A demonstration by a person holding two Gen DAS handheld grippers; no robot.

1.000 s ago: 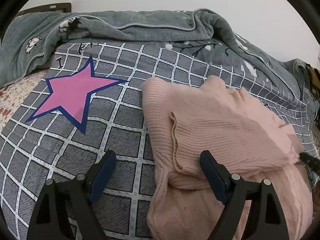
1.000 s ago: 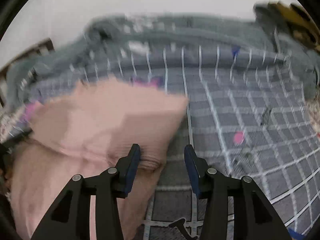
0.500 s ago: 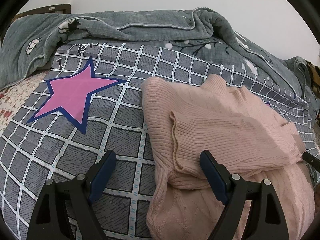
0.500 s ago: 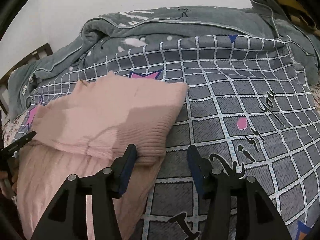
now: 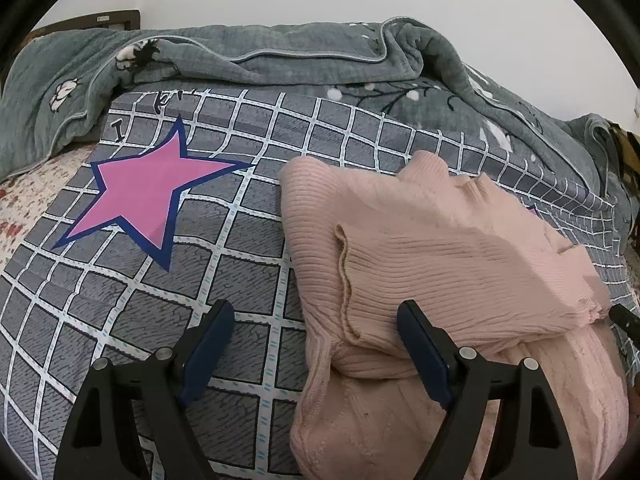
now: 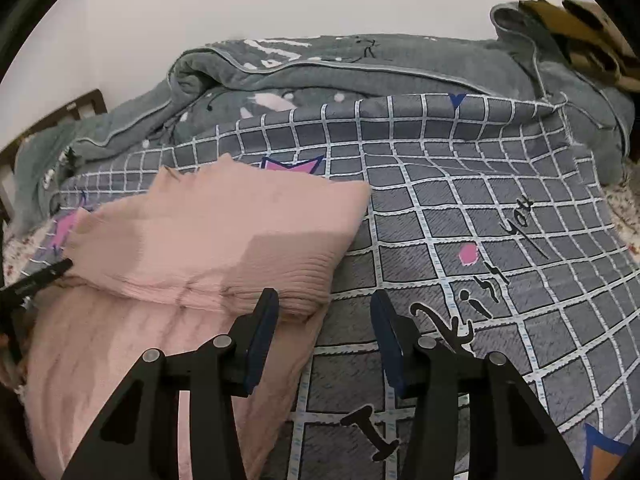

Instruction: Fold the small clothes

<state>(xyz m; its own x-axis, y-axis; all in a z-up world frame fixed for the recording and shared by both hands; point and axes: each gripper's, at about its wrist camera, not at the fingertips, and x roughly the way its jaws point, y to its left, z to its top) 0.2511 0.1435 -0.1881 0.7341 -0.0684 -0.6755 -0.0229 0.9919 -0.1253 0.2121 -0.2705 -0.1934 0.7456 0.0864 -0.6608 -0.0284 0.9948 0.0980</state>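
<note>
Sweater (image 5: 440, 248) unmoved since before | left tongs (image 5: 316, 344) closing | right tongs (image 6: 324, 332) closing

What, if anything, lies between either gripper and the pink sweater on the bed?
Nothing visible. The left gripper and the right gripper both hover open at the near edges of the pink sweater, their jaws closing slightly, with only bare checked bedsheet beside them.
</note>
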